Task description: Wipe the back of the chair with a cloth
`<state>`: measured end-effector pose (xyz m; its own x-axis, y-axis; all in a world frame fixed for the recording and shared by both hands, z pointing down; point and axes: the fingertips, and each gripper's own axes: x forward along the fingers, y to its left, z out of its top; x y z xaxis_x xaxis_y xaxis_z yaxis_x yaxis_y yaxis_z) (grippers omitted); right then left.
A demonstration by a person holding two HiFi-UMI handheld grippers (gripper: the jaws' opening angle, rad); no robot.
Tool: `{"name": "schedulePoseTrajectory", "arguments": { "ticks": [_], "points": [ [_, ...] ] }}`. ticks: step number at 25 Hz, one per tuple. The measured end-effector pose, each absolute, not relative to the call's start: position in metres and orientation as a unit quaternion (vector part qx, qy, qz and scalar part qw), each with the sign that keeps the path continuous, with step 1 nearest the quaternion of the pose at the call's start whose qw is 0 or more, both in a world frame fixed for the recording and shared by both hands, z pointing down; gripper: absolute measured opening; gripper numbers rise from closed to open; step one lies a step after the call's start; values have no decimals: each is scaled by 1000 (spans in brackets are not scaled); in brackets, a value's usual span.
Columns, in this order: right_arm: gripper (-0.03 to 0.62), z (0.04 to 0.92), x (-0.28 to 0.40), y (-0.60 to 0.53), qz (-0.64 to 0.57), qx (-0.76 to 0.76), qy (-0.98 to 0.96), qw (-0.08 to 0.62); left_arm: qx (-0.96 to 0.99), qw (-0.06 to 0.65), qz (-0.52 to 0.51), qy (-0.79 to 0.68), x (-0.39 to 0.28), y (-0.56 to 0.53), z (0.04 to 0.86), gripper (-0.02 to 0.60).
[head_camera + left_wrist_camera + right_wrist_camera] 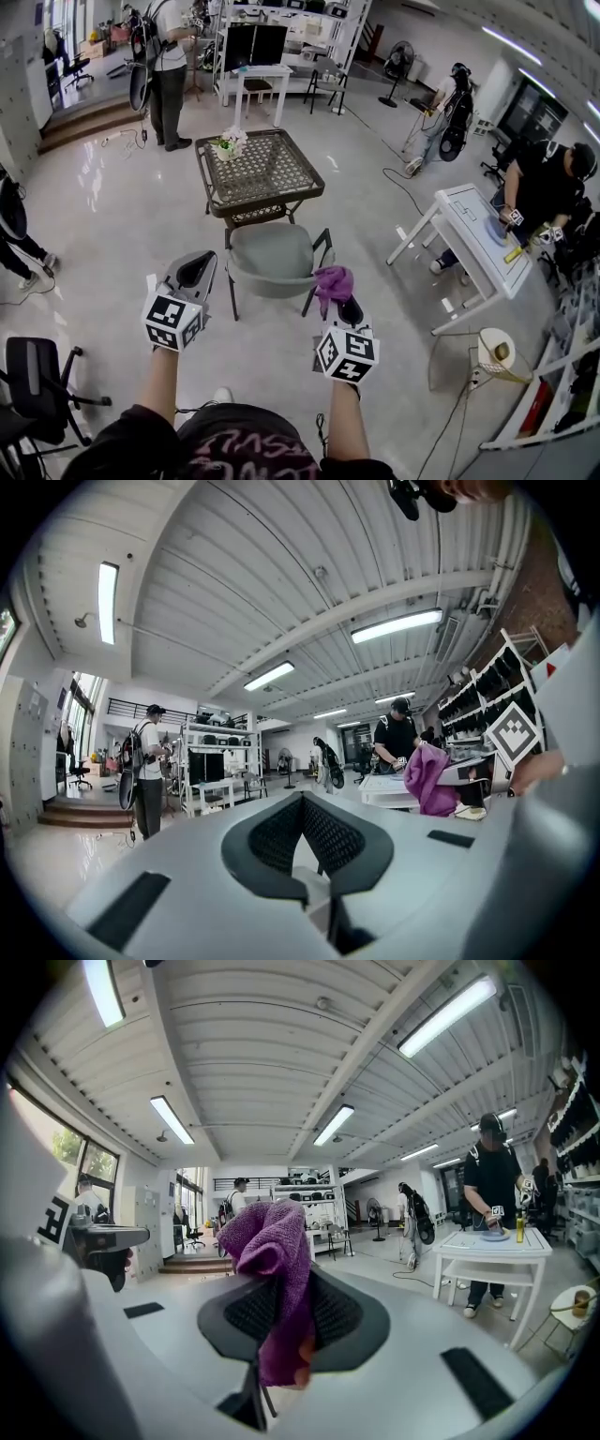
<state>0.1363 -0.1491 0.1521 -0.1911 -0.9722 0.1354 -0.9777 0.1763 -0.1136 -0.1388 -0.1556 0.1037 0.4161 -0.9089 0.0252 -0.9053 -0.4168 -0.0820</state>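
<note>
A grey-green chair (272,255) stands on the floor just ahead of me, its curved back (267,287) on my side. My right gripper (343,302) is shut on a purple cloth (334,280) and hovers at the chair's right edge, level with the back. In the right gripper view the cloth (273,1269) bunches up over the right gripper (286,1290) and hangs between the jaws. My left gripper (197,272) is held to the left of the chair, apart from it. In the left gripper view the left gripper (302,804) has its jaws together with nothing between them, and the cloth (427,778) shows at the right.
A wicker-top table (272,183) with a small flower pot (228,143) stands right behind the chair. A white desk (473,239) with a person (544,187) working at it is on the right. A black office chair (33,375) sits at lower left, a stool (495,352) at lower right.
</note>
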Motion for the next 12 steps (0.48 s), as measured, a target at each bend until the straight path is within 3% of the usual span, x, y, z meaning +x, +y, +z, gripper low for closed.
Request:
{"name": "schedulePoseTrajectory", "arguments": {
  "ticks": [12],
  "points": [
    [91, 140, 126, -145, 74, 643, -762, 13, -854, 51, -37, 516, -138, -155, 90, 9]
  ]
}}
